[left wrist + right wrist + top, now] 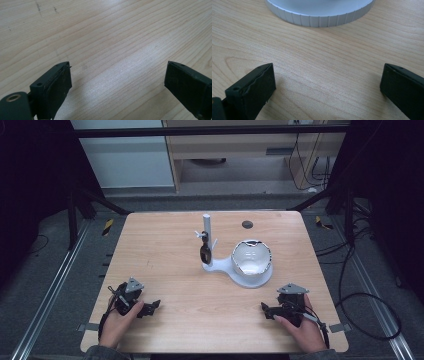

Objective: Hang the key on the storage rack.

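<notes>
Resting on table [175,270], both grippers w/ jaws spread wide, gripping nothing: left gripper [149,309] well left of white stand [227,265], right gripper [268,311] near its bowl [251,257].

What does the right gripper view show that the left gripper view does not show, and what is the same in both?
The right gripper view alone has the ribbed white round base of the stand at its top edge, beyond the open right gripper. The left gripper view alone has small dark marks on the wood, far from the open left gripper. Both share the light wooden table and two black jaws set wide apart with nothing between them.
</notes>
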A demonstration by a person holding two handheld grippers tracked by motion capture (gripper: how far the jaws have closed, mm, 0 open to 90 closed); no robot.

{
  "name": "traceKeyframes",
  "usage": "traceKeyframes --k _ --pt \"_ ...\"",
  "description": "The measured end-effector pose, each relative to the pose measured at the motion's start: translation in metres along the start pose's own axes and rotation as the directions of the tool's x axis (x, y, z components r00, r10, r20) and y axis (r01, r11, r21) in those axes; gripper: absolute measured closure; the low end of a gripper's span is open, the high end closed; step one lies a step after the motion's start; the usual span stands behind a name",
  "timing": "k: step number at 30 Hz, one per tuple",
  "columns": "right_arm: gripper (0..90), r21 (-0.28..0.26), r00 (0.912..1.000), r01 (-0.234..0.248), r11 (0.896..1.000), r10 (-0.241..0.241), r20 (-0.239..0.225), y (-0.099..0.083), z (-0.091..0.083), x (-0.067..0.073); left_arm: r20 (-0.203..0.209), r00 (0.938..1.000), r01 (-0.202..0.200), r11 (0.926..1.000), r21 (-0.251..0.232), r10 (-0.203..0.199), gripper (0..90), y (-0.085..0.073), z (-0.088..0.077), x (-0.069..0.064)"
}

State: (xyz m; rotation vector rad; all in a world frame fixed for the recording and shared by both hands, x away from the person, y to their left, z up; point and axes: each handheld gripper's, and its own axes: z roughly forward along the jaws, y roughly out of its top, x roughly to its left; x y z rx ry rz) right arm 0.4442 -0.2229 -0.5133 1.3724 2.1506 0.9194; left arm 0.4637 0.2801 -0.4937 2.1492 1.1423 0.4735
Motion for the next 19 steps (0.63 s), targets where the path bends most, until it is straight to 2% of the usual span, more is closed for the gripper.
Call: traceKeyframes --k 8,9,19 --pt "0.4 0.000 1.0000 -0.002 1.000 0.002 0.001 0.000 0.000 0.000 -0.013 0.9999 0.010 0.9999 0.010 -0.010 6.0 -0.008 0.006 0.003" --pt "0.4 0.000 1.0000 -0.002 1.000 0.002 0.002 0.000 0.000 0.000 -0.021 0.9998 0.006 1.0000 -0.006 -0.006 5.3 -0.010 0.006 0.002" --pt "0.4 -0.001 1.0000 0.000 1.000 0.000 0.002 0.000 0.000 0.001 -0.017 0.9998 0.004 0.9996 -0.029 -0.005 0.0 -0.013 0.009 0.001"
